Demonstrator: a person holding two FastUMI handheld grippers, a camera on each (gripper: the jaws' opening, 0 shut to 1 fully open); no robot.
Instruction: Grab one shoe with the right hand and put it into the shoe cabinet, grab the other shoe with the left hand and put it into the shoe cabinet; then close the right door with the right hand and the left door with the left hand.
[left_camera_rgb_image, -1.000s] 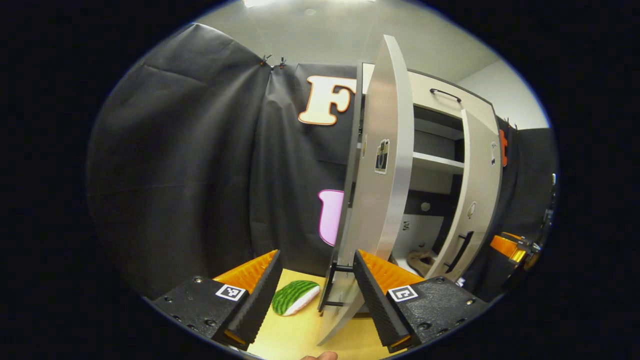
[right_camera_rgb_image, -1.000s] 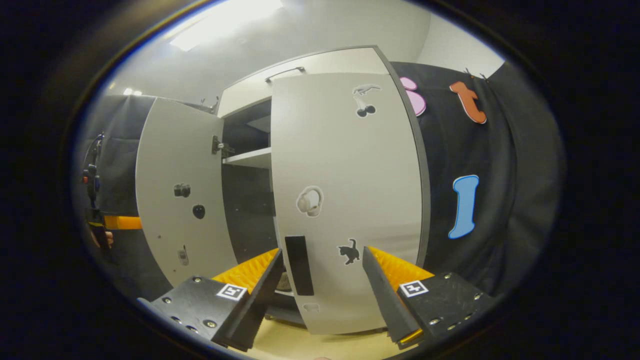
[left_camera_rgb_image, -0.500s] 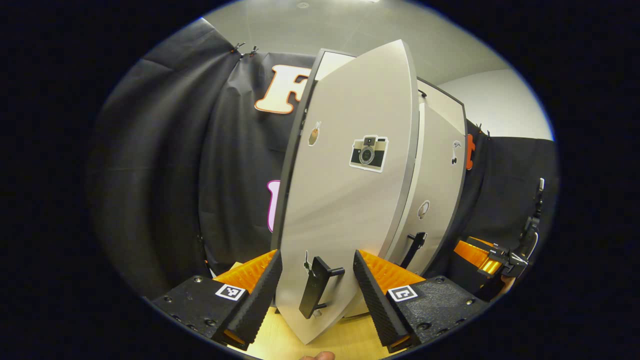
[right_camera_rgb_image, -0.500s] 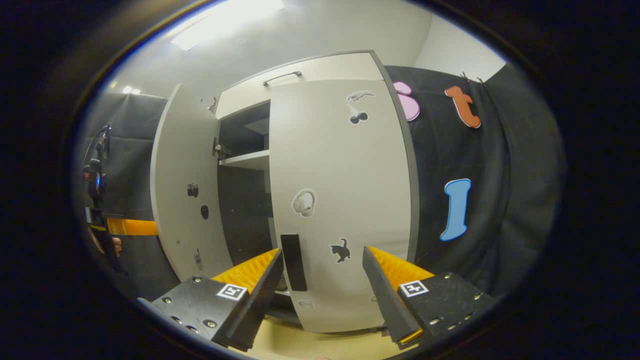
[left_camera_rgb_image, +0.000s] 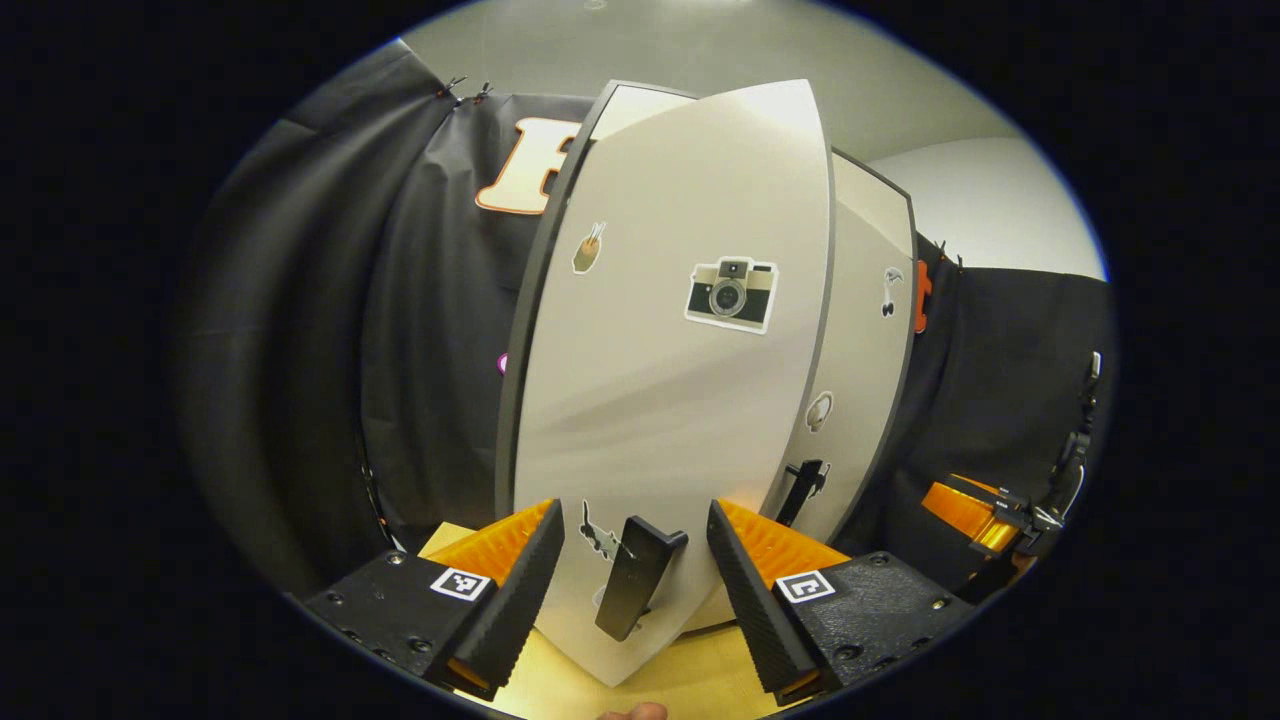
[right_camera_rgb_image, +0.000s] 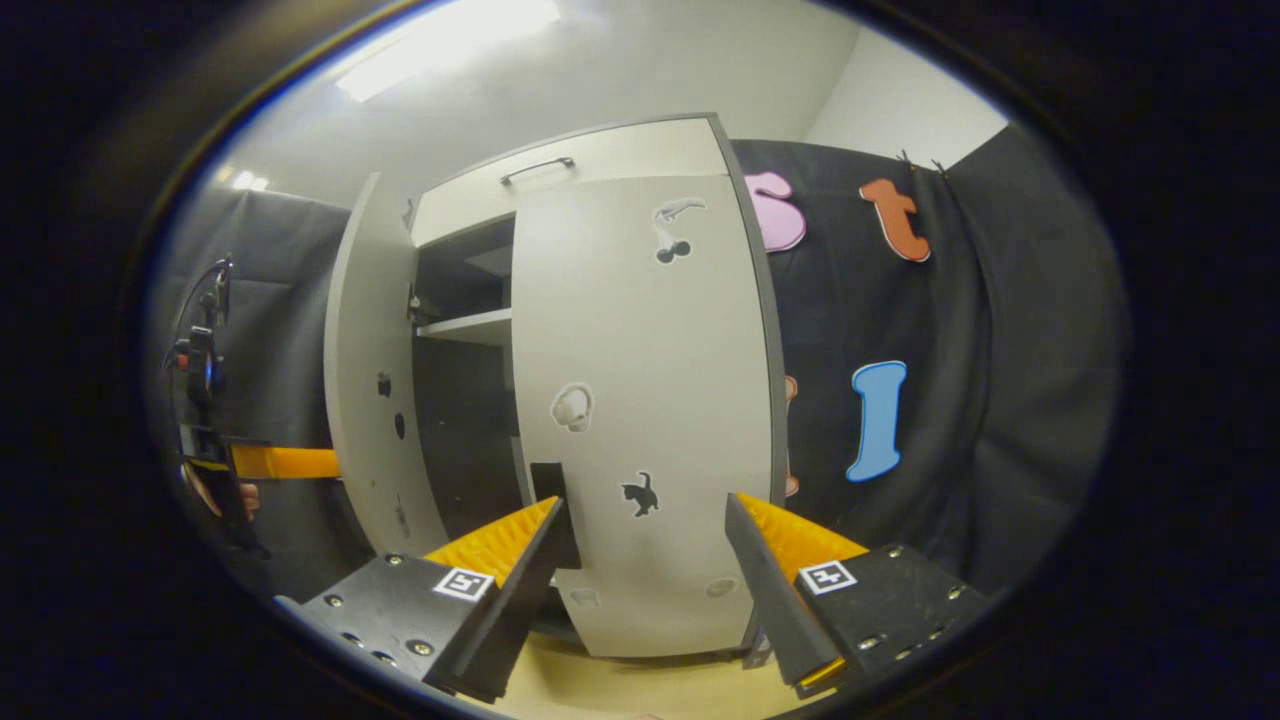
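At centre frame, the released left gripper (left_camera_rgb_image: 635, 560) straddles the flat left door's (left_camera_rgb_image: 680, 380) black bar handle (left_camera_rgb_image: 636, 577). The released right gripper (right_camera_rgb_image: 645, 560) faces the smooth right door (right_camera_rgb_image: 640, 400), with a dark gap between the doors.

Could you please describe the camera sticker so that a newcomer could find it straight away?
Start at the pale shoe cabinet against the black cloth. On its left door, the camera sticker sits high up, the largest sticker there, boxy with a round lens.
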